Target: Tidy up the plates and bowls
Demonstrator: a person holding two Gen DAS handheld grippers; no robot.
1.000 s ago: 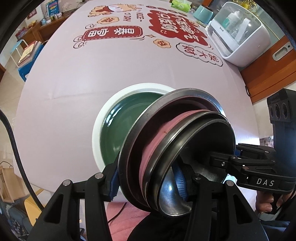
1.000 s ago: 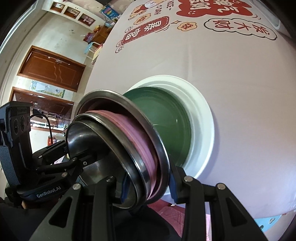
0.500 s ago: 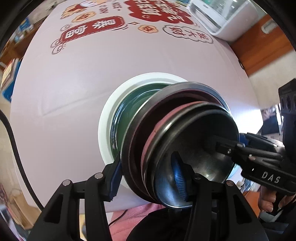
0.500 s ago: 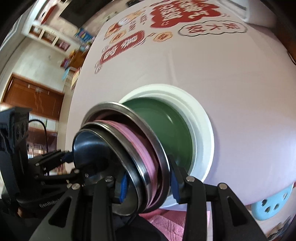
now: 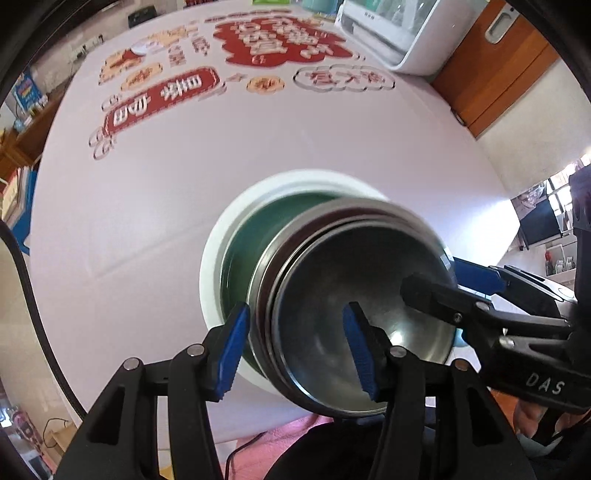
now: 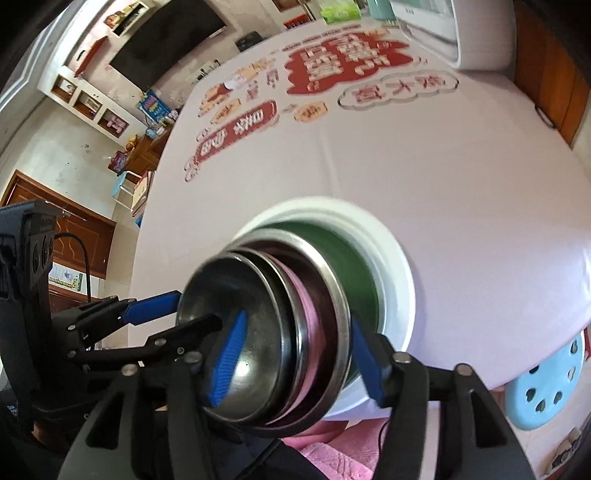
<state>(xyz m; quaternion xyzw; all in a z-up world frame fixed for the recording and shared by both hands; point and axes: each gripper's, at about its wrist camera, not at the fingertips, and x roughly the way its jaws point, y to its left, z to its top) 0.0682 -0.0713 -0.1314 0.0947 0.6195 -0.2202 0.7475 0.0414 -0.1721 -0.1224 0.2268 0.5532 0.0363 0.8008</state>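
Note:
A stack of nested steel bowls (image 5: 354,295) (image 6: 258,343) with a pink one between them rests tilted in a green dish inside a white plate (image 5: 221,258) (image 6: 399,266) at the table's near edge. My left gripper (image 5: 295,347) straddles the stack's left rim, one blue pad inside the top bowl and one outside, with gaps at both pads. My right gripper (image 6: 295,358) straddles the right rim the same way. Each gripper shows in the other's view, the right one (image 5: 454,284) and the left one (image 6: 184,310).
The round table has a white cloth (image 5: 184,166) with red printed signs. A white appliance (image 5: 399,26) and a green tissue box (image 6: 338,9) stand at the far side. A blue stool (image 6: 546,391) is beside the table.
The bowl stack has tipped down from nearly on edge toward flat on the plate. Both grippers' pads have opened away from the rims. The cameras have risen.

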